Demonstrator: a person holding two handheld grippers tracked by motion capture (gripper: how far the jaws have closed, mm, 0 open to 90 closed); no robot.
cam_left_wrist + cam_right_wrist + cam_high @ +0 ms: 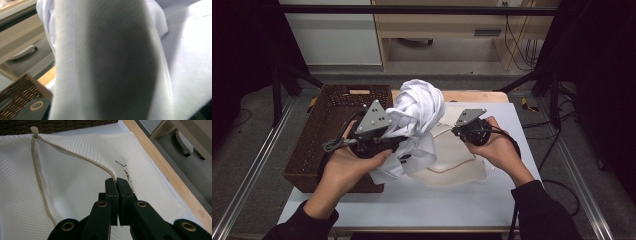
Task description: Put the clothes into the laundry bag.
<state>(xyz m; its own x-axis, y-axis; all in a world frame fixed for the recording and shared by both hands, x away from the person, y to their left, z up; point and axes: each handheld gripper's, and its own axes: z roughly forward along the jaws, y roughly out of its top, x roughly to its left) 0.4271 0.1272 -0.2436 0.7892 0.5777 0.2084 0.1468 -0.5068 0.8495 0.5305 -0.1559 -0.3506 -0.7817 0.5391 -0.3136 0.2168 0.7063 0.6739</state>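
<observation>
Two tongs in use: right tongs [117, 181] are clamped on the zippered edge of the cream mesh bag [75, 170], which lies flat on the desk [412, 200]. White garment [417, 115] is bunched and lifted at the left tongs [389, 135]; jaw state can't be told. Brown basket [327, 125] sits at the left.

The high view looks forward and down from above the near edge of the table [412, 205], taking in both hands, a brown basket [319, 150] at the left and the floor beyond. The left gripper view sits pressed up close to white cloth [112, 62], with a corner of the same basket [20, 92] at its lower left. The right gripper view looks along its closed jaws, low and close over a cream mesh bag [75, 170] that the high view also shows [452, 165], facing the table's far wooden edge [160, 165].
</observation>
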